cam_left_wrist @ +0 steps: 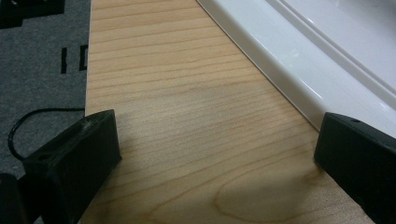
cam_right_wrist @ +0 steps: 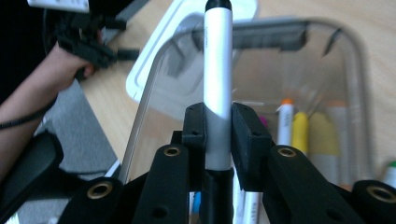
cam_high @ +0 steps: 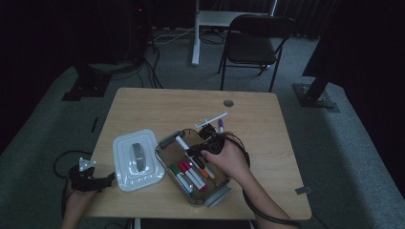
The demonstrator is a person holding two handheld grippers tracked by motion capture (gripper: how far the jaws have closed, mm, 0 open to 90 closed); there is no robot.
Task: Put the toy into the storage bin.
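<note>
My right gripper is shut on a white marker with a black cap, which points away from the camera over the clear bin. In the high view that gripper holds the white marker above the far left part of the clear bin. Several coloured markers lie inside the bin. My left gripper rests at the table's front left edge, beside the white lid. Its jaws stand wide open over bare wood, with the white lid's rim next to the right jaw.
A purple marker lies on the table just beyond the bin. The wooden table has a round hole near its far edge. A black folding chair stands behind the table on grey carpet. Cables trail from both grippers.
</note>
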